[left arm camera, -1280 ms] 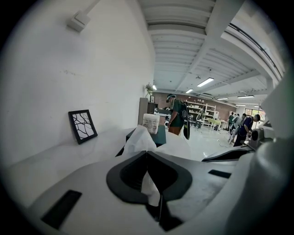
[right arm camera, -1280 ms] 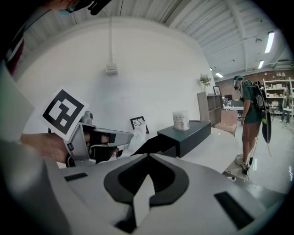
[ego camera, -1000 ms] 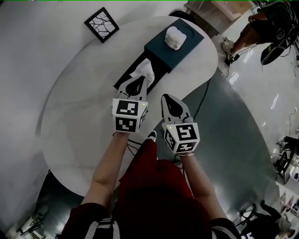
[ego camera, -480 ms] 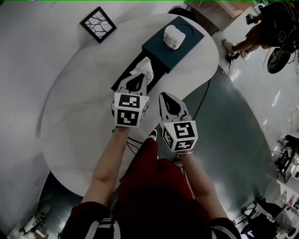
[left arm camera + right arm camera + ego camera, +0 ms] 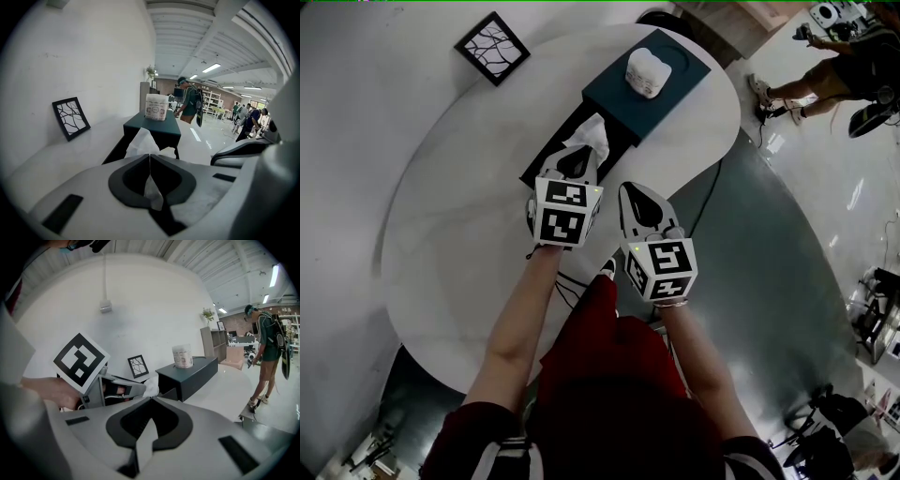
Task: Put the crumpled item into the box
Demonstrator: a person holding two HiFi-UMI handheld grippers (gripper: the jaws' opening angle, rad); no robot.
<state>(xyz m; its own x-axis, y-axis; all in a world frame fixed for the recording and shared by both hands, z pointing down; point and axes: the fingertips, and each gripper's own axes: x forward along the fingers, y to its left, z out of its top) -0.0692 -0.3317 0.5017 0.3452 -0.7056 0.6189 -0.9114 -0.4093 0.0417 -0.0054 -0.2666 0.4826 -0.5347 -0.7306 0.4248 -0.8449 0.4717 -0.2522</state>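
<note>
We are holding the crumpled white tissue (image 5: 140,143) in the left gripper (image 5: 149,155). Its jaws are pressing together on the lower part of the tissue, and the rest is sticking out past the tips. The left gripper view is showing a thin strip of tissue running down between the jaws, which the head view is hiding under the marker cube.

The right gripper (image 5: 151,399) is hovering just beside the left one, with its jaws together, apart from the tissue. Its view is showing the left gripper from the side, with the tissue at the tip just before the box.

In the head view the tissue is hanging over the black open tray (image 5: 548,145) at the near end of the dark teal box (image 5: 680,89) on the white round table (image 5: 441,244). We cannot tell if the tissue is touching the tray.

A white printed pack (image 5: 644,72) is standing on the box. A framed branch picture (image 5: 492,47) is lying farther left.
</note>
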